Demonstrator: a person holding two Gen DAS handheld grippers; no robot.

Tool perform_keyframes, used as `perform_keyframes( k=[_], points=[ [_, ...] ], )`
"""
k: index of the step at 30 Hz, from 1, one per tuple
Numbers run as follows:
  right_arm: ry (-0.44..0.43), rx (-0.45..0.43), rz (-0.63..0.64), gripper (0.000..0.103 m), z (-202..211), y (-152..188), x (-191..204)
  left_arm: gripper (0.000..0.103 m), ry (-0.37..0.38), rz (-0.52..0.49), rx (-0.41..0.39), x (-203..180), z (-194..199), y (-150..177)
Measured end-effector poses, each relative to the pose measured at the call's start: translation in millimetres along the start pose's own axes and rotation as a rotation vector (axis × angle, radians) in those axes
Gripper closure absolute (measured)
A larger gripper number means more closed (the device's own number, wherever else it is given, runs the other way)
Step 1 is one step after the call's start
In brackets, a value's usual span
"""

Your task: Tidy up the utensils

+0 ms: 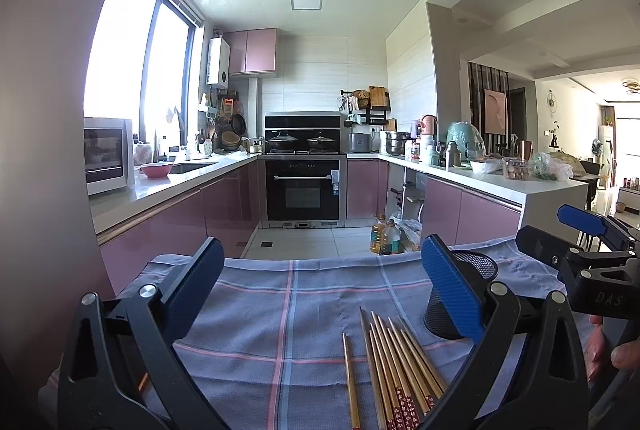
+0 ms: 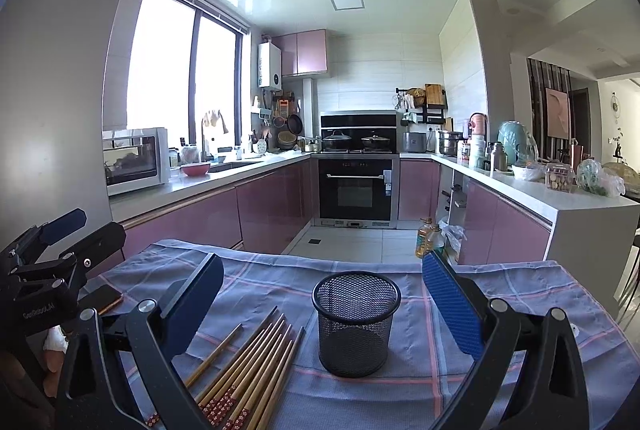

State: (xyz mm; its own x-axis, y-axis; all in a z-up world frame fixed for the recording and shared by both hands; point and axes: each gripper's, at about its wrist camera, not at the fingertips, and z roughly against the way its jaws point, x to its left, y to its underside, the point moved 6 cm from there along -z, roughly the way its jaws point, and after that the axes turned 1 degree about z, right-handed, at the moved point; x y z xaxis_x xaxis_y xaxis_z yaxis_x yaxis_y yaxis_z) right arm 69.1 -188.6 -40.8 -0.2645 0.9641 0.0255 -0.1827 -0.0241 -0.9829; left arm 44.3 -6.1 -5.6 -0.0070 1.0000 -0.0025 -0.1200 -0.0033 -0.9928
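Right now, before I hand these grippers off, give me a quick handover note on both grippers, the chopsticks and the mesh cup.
Left gripper: open, empty, held above the table over the chopsticks.
Right gripper: open, empty, facing the mesh cup.
Chopsticks: all lying loose on the checked cloth, one a little apart from the bundle, patterned red ends toward the holder of the rig.
Mesh cup: upright on the cloth, to the right of the chopsticks, appears empty.
A phone lies at the cloth's left edge.
Done: nothing is in the cup.
Left: probably pick up the chopsticks and stand them in the cup.
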Motion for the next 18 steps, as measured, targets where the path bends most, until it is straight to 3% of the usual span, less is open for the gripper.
perform_keyframes(
  k=[18],
  points=[
    [0.020,0.004,-0.006,0.007,2.4,0.0,-2.8,0.006,0.000,0.003,0.009,-2.7,-0.8,3.8]
  ],
)
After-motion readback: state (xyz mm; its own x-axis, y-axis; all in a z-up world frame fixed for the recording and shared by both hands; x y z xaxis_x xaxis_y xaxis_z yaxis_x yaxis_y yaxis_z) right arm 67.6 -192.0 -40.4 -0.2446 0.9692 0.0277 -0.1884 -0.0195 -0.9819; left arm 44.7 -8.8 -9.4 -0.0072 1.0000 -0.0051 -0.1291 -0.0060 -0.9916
